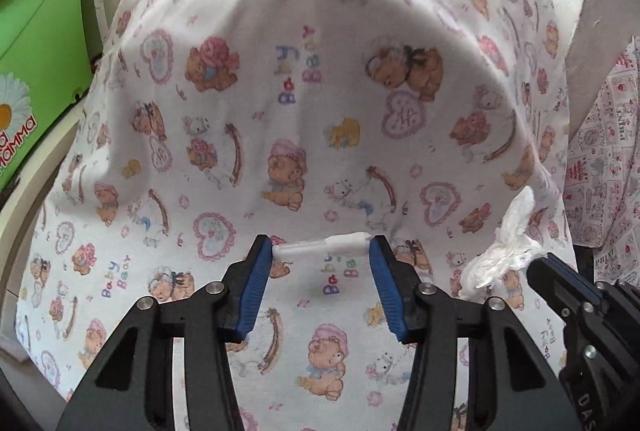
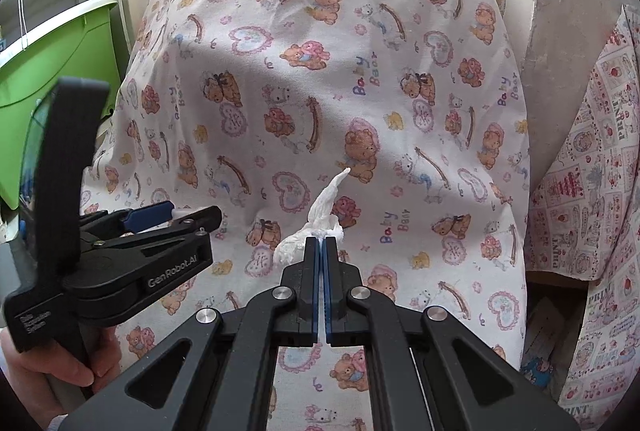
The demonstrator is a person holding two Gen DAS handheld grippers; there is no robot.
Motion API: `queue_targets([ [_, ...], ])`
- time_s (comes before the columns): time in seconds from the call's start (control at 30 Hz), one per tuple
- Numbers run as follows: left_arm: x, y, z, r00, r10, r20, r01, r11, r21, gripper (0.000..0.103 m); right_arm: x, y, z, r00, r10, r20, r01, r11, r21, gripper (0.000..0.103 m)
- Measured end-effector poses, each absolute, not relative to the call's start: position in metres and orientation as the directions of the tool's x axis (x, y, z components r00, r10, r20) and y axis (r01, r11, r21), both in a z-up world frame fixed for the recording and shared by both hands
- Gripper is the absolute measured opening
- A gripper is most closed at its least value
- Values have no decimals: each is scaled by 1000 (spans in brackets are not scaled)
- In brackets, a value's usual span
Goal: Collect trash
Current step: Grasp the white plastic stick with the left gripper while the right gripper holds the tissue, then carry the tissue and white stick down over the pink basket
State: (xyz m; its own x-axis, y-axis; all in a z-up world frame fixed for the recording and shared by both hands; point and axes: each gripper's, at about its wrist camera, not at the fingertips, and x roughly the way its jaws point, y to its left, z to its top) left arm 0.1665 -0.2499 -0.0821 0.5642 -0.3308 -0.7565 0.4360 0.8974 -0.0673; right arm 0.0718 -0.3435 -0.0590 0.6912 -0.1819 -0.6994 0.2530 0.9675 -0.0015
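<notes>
Over a teddy-bear print cloth (image 1: 304, 119), two hand-held grippers: the left hand-held gripper (image 1: 321, 251) clamps one rolled white paper strip (image 1: 320, 250); the right hand-held gripper (image 2: 322, 239) pinches one crumpled tissue (image 2: 320, 219).

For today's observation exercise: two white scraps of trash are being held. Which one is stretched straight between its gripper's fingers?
The rolled white strip in the left gripper, spanning both pads; the crumpled tissue in the right gripper is bunched.

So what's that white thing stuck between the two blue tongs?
A white rolled paper stick, held end to end between the left tongs; the left wrist view shows it, with the teddy-bear cloth behind.
</notes>
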Motion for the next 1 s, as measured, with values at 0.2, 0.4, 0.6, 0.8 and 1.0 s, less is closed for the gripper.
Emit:
queue_targets([
  [0.2,151,-240,-63,600,-312,-737,433,901,-29,49,71,-341,-56,700,-178,-691,247,969,0,2],
  [0.4,148,-202,-55,609,-305,-732,413,910,-35,49,64,-333,-49,725,-158,-670,224,975,12,2],
  [0.6,143,-180,-46,623,-293,-725,398,917,-29,49,57,-322,-44,751,-135,-647,194,981,21,2],
  [0.8,130,-165,-39,648,-275,-710,393,919,3,49,50,-306,-42,761,-109,-640,166,986,29,2],
  [1.0,115,-145,-33,650,-247,-718,389,921,36,49,34,-282,-30,793,-72,-604,110,994,26,2],
])
